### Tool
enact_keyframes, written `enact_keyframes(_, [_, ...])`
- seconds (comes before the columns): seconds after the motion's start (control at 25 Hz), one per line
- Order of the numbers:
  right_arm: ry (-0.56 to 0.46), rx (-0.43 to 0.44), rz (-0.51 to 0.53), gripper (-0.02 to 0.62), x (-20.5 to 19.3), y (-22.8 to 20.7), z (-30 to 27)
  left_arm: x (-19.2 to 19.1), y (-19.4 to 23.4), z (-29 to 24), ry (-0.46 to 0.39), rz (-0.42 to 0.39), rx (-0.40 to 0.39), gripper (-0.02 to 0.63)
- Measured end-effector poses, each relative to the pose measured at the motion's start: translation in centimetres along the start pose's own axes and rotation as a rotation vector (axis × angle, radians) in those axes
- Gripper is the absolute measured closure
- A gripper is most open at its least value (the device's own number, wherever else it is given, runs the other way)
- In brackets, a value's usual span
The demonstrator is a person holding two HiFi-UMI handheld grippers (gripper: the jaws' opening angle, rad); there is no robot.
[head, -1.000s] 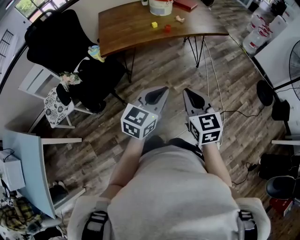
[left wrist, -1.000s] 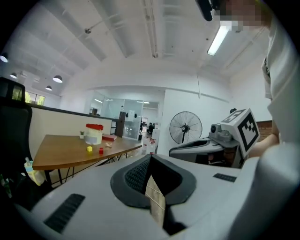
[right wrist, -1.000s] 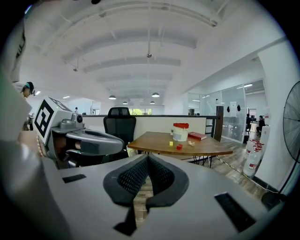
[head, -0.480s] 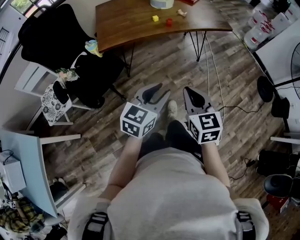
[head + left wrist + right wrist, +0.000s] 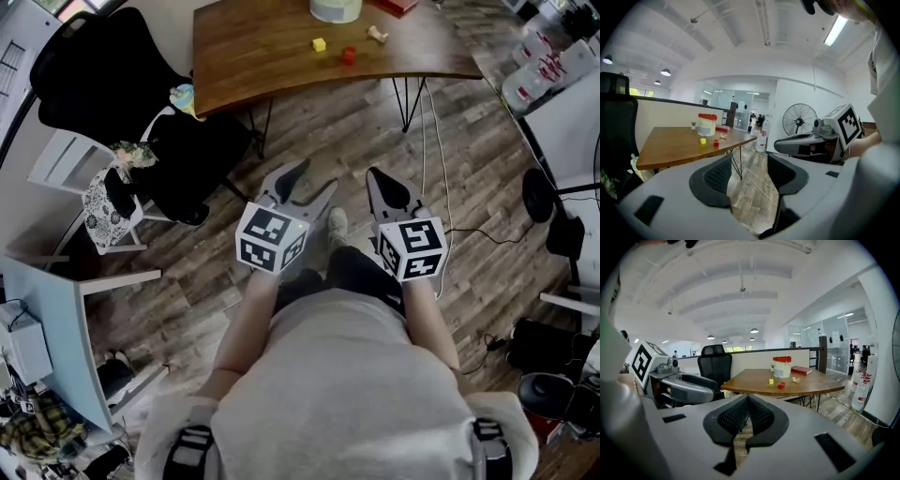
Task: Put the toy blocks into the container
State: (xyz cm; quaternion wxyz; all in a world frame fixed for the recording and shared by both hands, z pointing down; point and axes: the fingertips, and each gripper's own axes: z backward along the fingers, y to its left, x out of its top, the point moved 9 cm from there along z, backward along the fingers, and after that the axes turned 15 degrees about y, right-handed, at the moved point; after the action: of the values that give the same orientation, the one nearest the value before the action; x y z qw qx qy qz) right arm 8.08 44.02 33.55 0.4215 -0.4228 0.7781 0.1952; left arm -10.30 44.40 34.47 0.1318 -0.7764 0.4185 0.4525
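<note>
**Approach: blocks out of reach, container lid on**

Risks:
- Both tongs hang over the floor, well apart from the bench [image 5: 262,56].
- A cable [image 5: 439,178] trails on the floor beside the bench legs, and a foot could catch it.
- The container [image 5: 782,367] carries a red lid [image 5: 782,359] that looks shut. If so, no block goes in until it is off.
- The blocks are small, so an off-centre pinch may flick one off the bench.

Tongs:
- The left tongs [image 5: 750,176] have just been opening and are now released, with nothing between them.
- The right tongs [image 5: 747,404] are clenched and empty.

Task things: the yellow block [image 5: 771,381], red block [image 5: 781,385] and pale block [image 5: 795,379] lie loose on the bench, near the container.
</note>
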Motion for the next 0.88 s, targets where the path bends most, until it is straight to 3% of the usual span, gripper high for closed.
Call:
enact_keyframes(0.56, [-0.023, 0.103, 0.037, 0.584, 8.7, -11.0, -9.8, 9.7, 7.2, -9.1, 0.042, -0.010, 0.069, 0.330])
enact_keyframes(0.88, [0.007, 0.150, 0.032, 0.584, 9.3, -13.9, -12.7, 10.8, 8.7, -12.6, 0.089, 0.020, 0.075, 0.327])
